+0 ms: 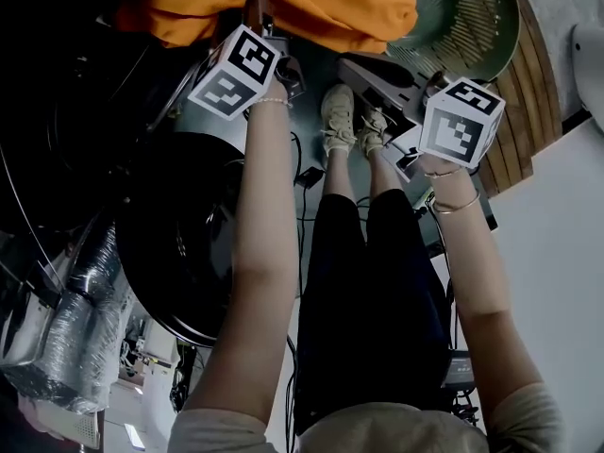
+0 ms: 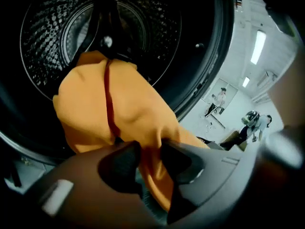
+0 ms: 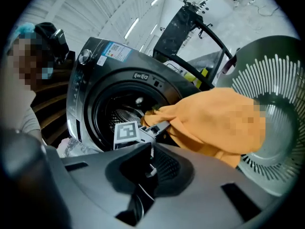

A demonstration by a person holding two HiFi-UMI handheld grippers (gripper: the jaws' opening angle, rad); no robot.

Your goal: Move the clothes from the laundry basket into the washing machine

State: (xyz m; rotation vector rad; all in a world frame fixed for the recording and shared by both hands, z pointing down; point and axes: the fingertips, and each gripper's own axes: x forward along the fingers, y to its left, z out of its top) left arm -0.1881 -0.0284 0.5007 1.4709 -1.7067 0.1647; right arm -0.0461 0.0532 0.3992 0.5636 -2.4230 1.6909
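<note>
An orange garment hangs at the top of the head view, bunched between the washing machine and the green laundry basket. My left gripper is shut on it. In the left gripper view the orange cloth is pinched between the jaws of the left gripper, right in front of the open steel drum. My right gripper hovers by the basket, shut with nothing in it. From there I see the washer opening, the garment and the basket.
The round washer door swings open at the left, beside a silver duct hose. The person's legs and shoes stand between the arms, with cables on the floor. A wooden edge borders the basket. People stand far off.
</note>
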